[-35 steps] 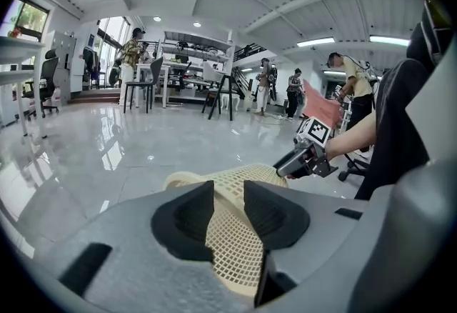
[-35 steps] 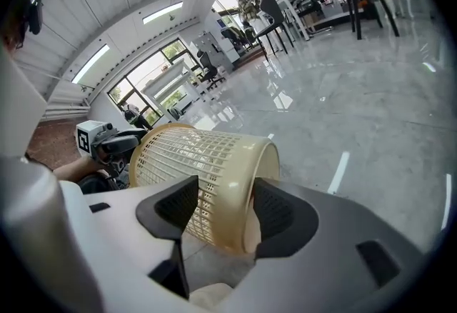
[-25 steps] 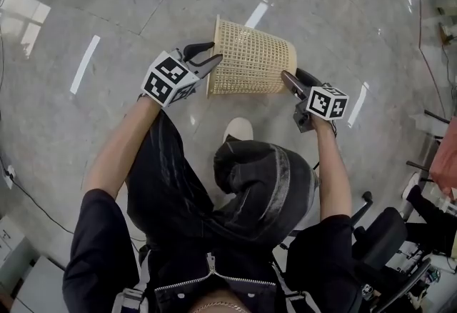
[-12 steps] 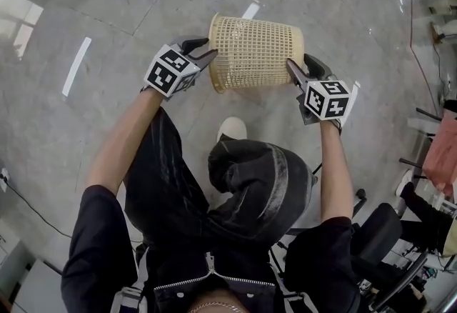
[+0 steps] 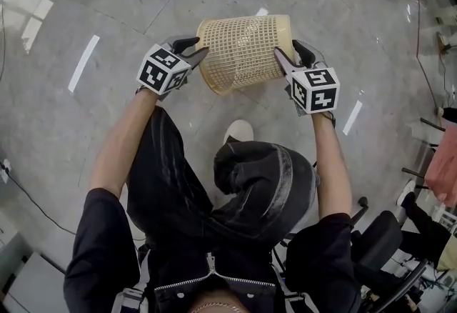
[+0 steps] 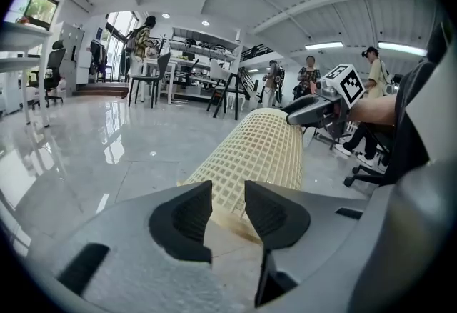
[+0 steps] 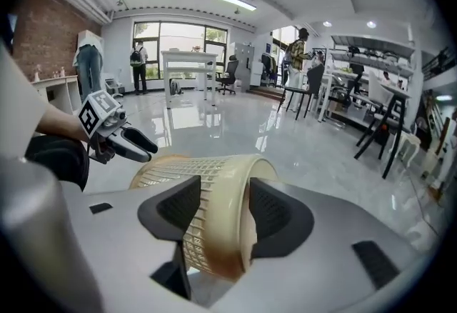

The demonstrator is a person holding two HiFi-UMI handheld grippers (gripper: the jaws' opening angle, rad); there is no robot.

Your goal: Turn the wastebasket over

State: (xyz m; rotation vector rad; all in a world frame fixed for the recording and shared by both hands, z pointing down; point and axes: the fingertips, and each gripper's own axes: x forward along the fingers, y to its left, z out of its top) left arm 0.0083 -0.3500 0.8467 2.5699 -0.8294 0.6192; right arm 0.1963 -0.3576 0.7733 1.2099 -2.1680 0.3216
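Lifted and rolled since a second ago, the right claw (image 5: 287,48) has carried its end of the wastebasket (image 5: 243,51) higher. Our left claw (image 5: 201,47) has shifted only a little, so the basket now looks shorter from the head view. We hold it in the air above the polished floor (image 5: 71,133), one claw at each end. The left claw is clamped over the edge of the wider end. The right claw's jaws are closing on the thick band at the narrower end, one pad on the lattice wall and the other behind the band. We judge the pale plastic lattice to be light and a little springy, apt to flex if squeezed mid-wall. Its solid end bands look stiffer and are the places to take hold, though smooth plastic may pivot between the pads. Its long axis runs across us from claw to claw and the basket lies roughly on its side. The wider end, which we take for the mouth, points to our left, and the narrower end is tipped up on the right.
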